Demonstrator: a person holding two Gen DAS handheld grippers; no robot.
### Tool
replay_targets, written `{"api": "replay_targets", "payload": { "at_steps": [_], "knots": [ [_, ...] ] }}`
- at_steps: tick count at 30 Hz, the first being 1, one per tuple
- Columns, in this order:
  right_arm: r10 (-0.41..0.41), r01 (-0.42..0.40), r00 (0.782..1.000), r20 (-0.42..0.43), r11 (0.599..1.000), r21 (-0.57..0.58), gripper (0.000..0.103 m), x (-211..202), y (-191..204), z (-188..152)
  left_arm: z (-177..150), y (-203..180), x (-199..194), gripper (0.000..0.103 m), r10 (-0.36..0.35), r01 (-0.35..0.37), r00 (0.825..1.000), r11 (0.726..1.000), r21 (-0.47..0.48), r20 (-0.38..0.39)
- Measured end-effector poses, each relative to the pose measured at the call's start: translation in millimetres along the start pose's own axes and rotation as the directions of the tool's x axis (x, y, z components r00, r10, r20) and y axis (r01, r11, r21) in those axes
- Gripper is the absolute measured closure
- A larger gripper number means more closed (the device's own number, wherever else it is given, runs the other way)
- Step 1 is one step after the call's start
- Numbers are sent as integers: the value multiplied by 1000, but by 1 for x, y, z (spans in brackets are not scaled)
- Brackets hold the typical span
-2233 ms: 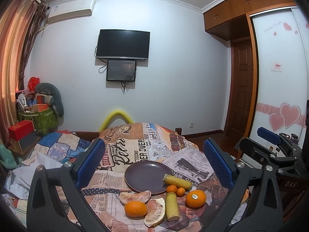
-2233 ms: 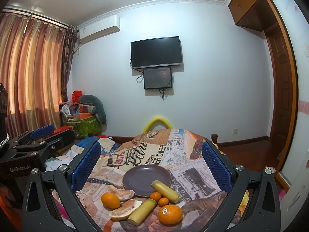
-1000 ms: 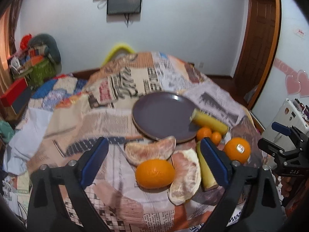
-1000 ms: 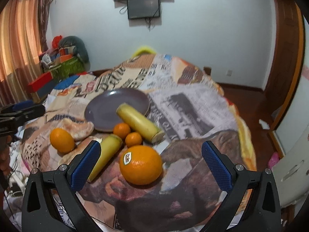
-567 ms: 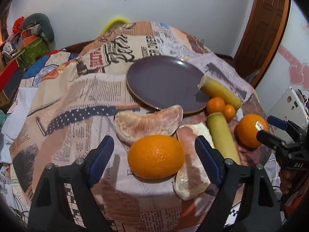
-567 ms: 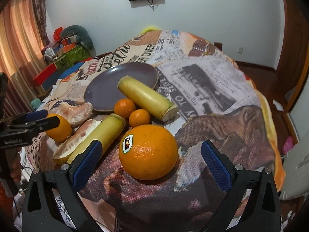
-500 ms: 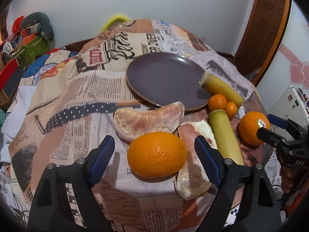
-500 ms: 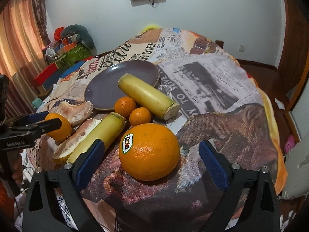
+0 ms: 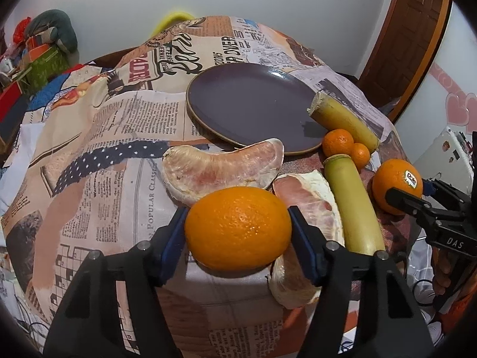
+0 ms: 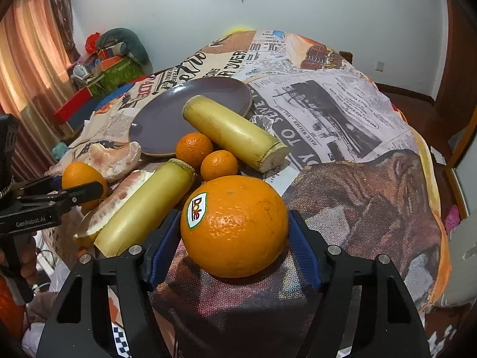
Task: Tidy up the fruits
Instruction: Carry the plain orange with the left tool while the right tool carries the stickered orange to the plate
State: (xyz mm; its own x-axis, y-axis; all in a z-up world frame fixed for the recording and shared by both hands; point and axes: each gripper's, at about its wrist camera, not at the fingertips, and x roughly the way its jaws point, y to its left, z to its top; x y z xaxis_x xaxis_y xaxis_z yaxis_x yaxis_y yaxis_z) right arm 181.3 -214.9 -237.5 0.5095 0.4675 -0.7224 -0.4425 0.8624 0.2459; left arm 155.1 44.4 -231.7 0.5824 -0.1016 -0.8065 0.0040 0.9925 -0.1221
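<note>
My left gripper [image 9: 237, 229] is shut on a plain orange [image 9: 238, 228] resting on the newspaper-print cloth [image 9: 119, 137]. My right gripper [image 10: 234, 238] is shut on a stickered orange [image 10: 235, 226], which also shows in the left wrist view [image 9: 396, 183]. An empty purple plate [image 9: 247, 104] lies beyond. Two pomelo pieces [image 9: 223, 170], two yellow cane-like sticks [image 10: 235, 132] and two small tangerines [image 10: 193, 147] lie between the oranges and the plate.
The cloth-covered table drops off at the front and right edges [image 10: 432, 208]. Boxes and bags [image 10: 104, 68] stand at the far left by the curtain. A wooden door [image 9: 417, 29] is at the right.
Both grippers moved down and forward to the oranges, and their jaws closed from wide open onto one orange each.
</note>
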Motion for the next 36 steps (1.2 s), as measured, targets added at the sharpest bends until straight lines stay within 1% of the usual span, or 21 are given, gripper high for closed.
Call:
{"api": "replay_targets", "payload": {
  "at_steps": [6, 10, 16, 20, 26, 36],
  "knots": [
    [10, -10, 1000, 4, 1000, 16, 37, -3, -3, 2, 1, 1, -6, 38, 3, -3, 1000, 1000, -7, 5],
    [1, -2, 1000, 20, 1000, 21, 37, -9, -3, 5, 6, 1, -20, 38, 4, -4, 999, 1000, -6, 39],
    [-1, 0, 996, 90, 1000, 10, 37, -29, 0, 23, 20, 0, -41, 38, 3, -3, 994, 1000, 1, 109],
    [-6, 7, 988, 157, 1000, -5, 37, -43, 3, 40, 34, -1, -53, 38, 7, -8, 986, 1000, 5, 164],
    [-12, 22, 970, 241, 999, -39, 37, -54, 9, 64, 58, -3, -67, 38, 13, -17, 970, 1000, 14, 242],
    [-5, 38, 946, 323, 995, -95, 37, -48, 19, 102, 102, -2, -64, 38, 20, -32, 952, 999, 34, 305]
  ]
}}
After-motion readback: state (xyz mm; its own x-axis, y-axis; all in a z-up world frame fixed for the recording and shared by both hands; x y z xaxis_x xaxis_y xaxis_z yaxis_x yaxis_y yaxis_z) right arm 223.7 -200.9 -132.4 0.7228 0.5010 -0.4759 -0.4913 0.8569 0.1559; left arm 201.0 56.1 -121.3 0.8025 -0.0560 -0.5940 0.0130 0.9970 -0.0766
